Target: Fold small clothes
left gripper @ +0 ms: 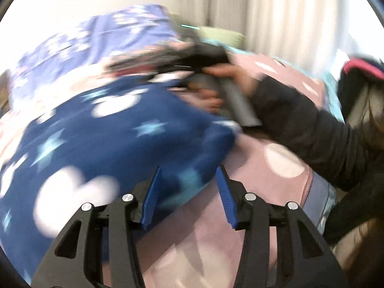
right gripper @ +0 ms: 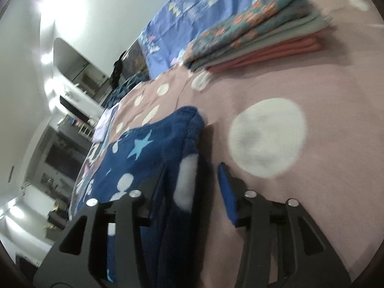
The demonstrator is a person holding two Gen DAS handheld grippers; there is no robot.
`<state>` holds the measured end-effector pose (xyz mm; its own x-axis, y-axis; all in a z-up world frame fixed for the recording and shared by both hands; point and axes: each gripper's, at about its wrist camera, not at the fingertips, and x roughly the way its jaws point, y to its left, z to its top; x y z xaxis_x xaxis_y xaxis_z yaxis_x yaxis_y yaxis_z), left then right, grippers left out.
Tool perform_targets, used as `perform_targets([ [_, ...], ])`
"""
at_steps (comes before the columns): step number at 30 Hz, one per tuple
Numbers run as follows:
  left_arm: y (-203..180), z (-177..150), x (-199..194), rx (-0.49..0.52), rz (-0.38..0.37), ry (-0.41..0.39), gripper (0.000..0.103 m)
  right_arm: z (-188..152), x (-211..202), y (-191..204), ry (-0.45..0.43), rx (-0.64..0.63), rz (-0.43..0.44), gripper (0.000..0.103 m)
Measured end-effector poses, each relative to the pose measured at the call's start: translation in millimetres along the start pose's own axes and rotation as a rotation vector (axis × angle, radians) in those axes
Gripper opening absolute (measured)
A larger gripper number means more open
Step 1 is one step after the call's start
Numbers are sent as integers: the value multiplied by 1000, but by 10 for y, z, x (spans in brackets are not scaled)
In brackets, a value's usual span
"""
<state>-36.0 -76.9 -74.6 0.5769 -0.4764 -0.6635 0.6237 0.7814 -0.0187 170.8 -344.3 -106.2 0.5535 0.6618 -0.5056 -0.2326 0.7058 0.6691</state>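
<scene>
Both grippers' fingers stand partly apart: the left gripper (left gripper: 188, 196) holds nothing, and the right gripper (right gripper: 192, 192) straddles the blue star-print fleece garment's (right gripper: 144, 158) edge unpinched, so the fold may spring open.

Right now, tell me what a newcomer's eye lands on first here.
The dark blue fleece garment with stars dominates, lying on the pink polka-dot bedspread, its folded edge between the right tool's parted fingers. Behind it, further up the bed, sits a stack of folded clothes.
</scene>
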Motion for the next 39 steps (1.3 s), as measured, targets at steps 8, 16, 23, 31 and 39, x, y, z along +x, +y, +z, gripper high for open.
perform_targets([
  [8, 1528, -971, -1299, -507, 320, -137, 46, -457, -795, 582, -198, -197, -273, 58],
  [16, 2052, -1464, -1308, -589, 264, -104, 41, -1147, -545, 2253, -142, -573, -132, 69],
  [23, 2187, -1527, -1205, -565, 120, -131, 42, -1881, 59, 2933, 47, -786, -100, 71],
  [31, 2397, -1500, -1056, -607, -48, -143, 9, -2127, 321, 3093, 109, -784, -139, 76],
  [39, 2287, -1699, -1241, -640, -23, -150, 7, -2217, 376, 3337, 88, -850, -124, 79],
])
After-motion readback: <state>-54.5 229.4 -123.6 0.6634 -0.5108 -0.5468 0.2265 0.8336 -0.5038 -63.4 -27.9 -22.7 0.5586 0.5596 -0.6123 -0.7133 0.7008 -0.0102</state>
